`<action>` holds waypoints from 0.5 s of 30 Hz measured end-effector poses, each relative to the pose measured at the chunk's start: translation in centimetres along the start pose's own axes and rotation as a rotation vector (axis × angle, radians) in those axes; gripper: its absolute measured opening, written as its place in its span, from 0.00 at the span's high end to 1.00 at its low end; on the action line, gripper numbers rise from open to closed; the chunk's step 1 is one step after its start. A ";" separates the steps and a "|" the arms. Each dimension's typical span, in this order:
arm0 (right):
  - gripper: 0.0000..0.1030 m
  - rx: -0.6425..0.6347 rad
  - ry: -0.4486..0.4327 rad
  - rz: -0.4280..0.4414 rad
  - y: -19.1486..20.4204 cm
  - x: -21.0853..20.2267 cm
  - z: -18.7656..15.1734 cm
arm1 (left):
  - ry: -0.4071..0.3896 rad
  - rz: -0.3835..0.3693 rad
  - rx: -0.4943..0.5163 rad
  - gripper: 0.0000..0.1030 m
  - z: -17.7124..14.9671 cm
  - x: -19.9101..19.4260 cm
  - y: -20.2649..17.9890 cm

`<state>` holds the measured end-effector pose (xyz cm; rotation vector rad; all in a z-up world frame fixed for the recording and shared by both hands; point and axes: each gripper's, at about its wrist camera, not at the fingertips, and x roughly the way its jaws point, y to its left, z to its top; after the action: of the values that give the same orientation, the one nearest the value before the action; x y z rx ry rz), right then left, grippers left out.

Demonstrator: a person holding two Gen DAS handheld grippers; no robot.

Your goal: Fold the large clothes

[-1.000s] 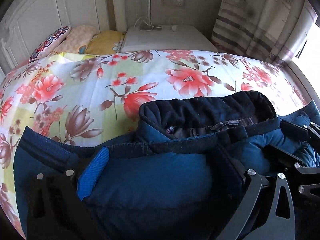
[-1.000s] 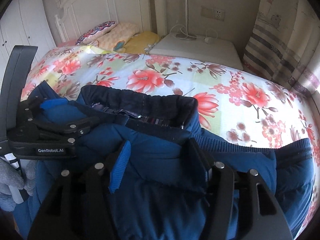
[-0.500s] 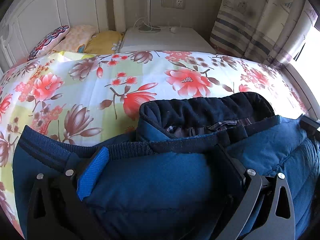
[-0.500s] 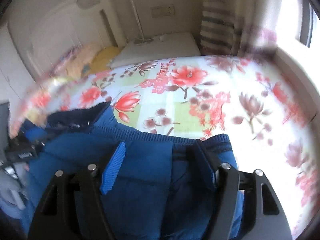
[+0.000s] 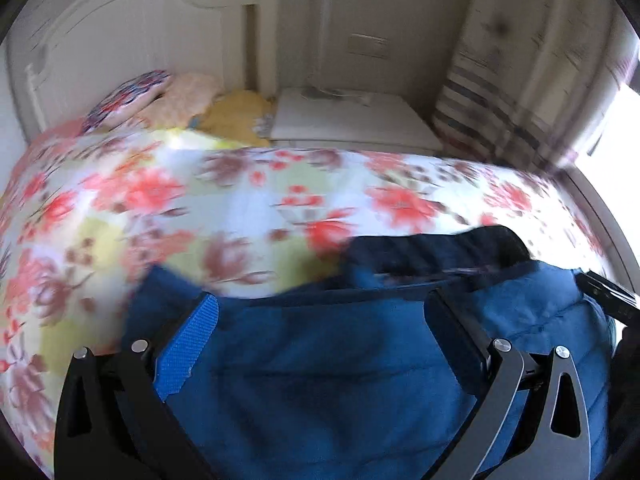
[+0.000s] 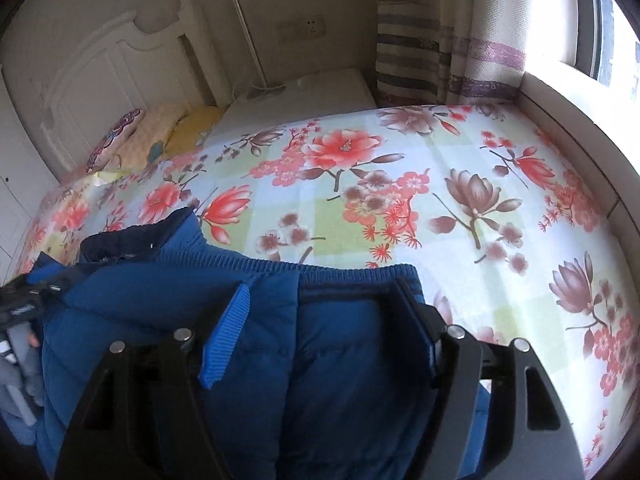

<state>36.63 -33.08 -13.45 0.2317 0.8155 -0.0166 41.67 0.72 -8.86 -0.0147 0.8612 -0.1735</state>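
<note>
A padded blue jacket (image 5: 340,380) with a dark navy collar (image 5: 436,248) lies on the flowered bed sheet (image 5: 240,200). My left gripper (image 5: 324,308) is open, its fingers spread wide over the jacket body near the collar; this view is motion-blurred. My right gripper (image 6: 324,292) is open too, fingers spread over the jacket (image 6: 320,380) at its ribbed hem (image 6: 280,270). The left gripper's body shows at the far left of the right wrist view (image 6: 20,304).
A white headboard (image 6: 112,76) and several pillows (image 6: 160,132) are at the bed's head. A white bedside cabinet (image 6: 304,96), a striped curtain (image 6: 448,52) and a window ledge (image 6: 560,112) line the far and right sides. The sheet (image 6: 440,200) spreads beyond the jacket.
My right gripper swung right along the jacket, from the collar to the ribbed hem. My left gripper shifted left and is now moving, blurring its view. Both stayed open.
</note>
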 end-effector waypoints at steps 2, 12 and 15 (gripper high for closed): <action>0.31 0.003 -0.003 0.003 -0.1 0.0 0.0 | 0.068 -0.031 -0.102 0.04 -0.5 1.6 3.7; 0.28 0.017 -0.011 0.025 -0.4 -0.1 -0.1 | 0.042 -0.147 -0.221 0.04 -1.1 2.3 5.8; 0.25 0.036 -0.014 0.058 -0.7 -0.1 -0.1 | 0.033 -0.203 -0.261 0.04 -1.3 2.2 7.0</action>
<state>36.43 -33.79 -13.57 0.2884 0.7945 0.0214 43.11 7.32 -11.99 -0.3450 0.9097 -0.2512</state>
